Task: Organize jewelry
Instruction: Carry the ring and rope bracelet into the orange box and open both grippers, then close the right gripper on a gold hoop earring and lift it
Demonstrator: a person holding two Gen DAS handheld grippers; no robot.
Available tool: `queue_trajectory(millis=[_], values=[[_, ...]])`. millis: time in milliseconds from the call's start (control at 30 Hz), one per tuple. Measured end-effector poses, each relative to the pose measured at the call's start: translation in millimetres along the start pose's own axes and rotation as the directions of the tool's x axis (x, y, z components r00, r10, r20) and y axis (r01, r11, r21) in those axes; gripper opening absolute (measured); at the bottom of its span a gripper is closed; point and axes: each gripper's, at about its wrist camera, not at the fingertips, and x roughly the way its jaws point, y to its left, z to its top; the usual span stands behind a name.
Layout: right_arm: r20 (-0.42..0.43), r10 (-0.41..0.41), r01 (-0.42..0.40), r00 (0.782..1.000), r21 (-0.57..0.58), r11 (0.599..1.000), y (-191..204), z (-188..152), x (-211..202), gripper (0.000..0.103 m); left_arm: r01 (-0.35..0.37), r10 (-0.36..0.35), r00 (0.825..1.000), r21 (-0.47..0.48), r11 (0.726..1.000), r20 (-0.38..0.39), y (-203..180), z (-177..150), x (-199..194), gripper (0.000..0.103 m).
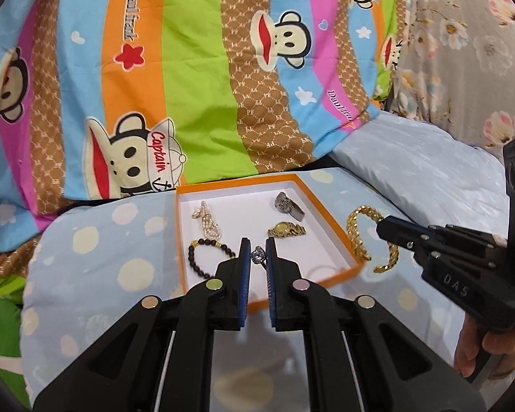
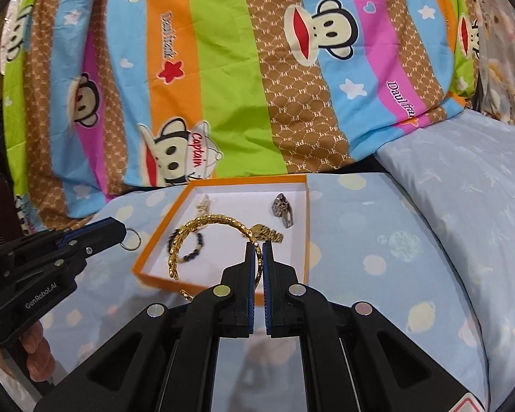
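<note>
An orange-rimmed box point(image 1: 355, 269) with a white floor lies on the blue bedding; it also shows in the right wrist view point(image 2: 154, 279). Inside lie a pearl string point(image 1: 207, 221), a dark bead bracelet point(image 1: 202, 257), a gold watch point(image 1: 286, 230) and a grey metal piece point(image 1: 288, 206). My left gripper point(image 1: 258, 252) is shut on a silver ring with a stone point(image 1: 258, 254), held above the box's near part; the ring's hoop point(image 2: 131, 238) hangs at its tip point(image 2: 124, 231). My right gripper point(image 2: 258, 250) is shut on a gold chain bracelet point(image 2: 202, 237), held beside the box's right wall point(image 1: 364, 237).
A striped monkey-print quilt point(image 1: 195, 79) rises behind the box. A pale blue pillow point(image 2: 463, 189) lies to the right. Blue dotted bedding point(image 1: 96, 264) surrounds the box. A grey floral cloth point(image 1: 463, 51) hangs at the far right.
</note>
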Motion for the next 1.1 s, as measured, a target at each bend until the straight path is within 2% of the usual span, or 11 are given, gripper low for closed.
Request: queue_trajectory(millis=[133, 300, 367, 433, 467, 500, 667, 800, 933, 1100], values=[[-0.045, -0.027, 0.027, 0.999, -0.006, 1.0, -4.4, 1.9, 38.8, 0.004, 0.006, -0.007, 0.999, -0.032, 0.999, -0.033, 9.8, 4.3, 41.6, 0.008], [-0.093, -0.031, 0.03, 0.995, -0.007, 1.0, -8.3, -6.9, 67.4, 0.005, 0.006, -0.01, 0.997, -0.046, 0.999, -0.075, 14.4, -2.5, 72.3, 0.008], [-0.09, -0.034, 0.034, 0.995, -0.006, 0.999, -8.4, -7.3, 69.8, 0.011, 0.013, -0.017, 0.997, -0.053, 0.999, -0.08, 16.0, -5.0, 76.2, 0.01], [-0.067, -0.036, 0.036, 0.997, -0.004, 0.999, -8.9, -6.7, 66.1, 0.012, 0.008, -0.014, 0.997, -0.077, 0.997, -0.077, 19.4, -7.0, 76.4, 0.027], [-0.054, -0.039, 0.039, 0.998, -0.002, 0.999, -9.3, -4.8, 62.6, 0.015, 0.002, -0.008, 0.998, -0.088, 0.996, -0.067, 21.2, -6.8, 73.9, 0.044], [-0.041, -0.04, 0.04, 0.998, 0.001, 0.999, -9.8, -3.4, 58.6, 0.016, -0.007, 0.002, 0.999, -0.099, 0.995, -0.048, 23.2, -6.0, 68.7, 0.049], [0.034, -0.03, 0.028, 0.999, 0.037, 0.999, -15.8, 2.1, 19.7, 0.027, -0.02, 0.022, 1.0, -0.115, 0.993, 0.016, 27.0, 1.5, 34.6, 0.05], [0.061, 0.001, -0.004, 0.998, 0.044, 0.999, -15.4, -11.9, -23.8, 0.033, -0.025, 0.03, 0.999, -0.118, 0.993, 0.044, 27.4, -8.1, -4.8, 0.051], [0.048, 0.02, -0.02, 0.999, 0.0, 1.0, -7.1, -52.0, -62.9, 0.035, -0.015, 0.02, 0.999, -0.111, 0.994, 0.041, 24.2, -33.5, -38.2, 0.055], [-0.019, 0.024, -0.024, 1.0, -0.029, 0.999, 6.7, -117.0, -88.6, 0.035, 0.003, -0.006, 1.0, -0.112, 0.994, -0.029, 9.2, -81.5, -60.6, 0.055]])
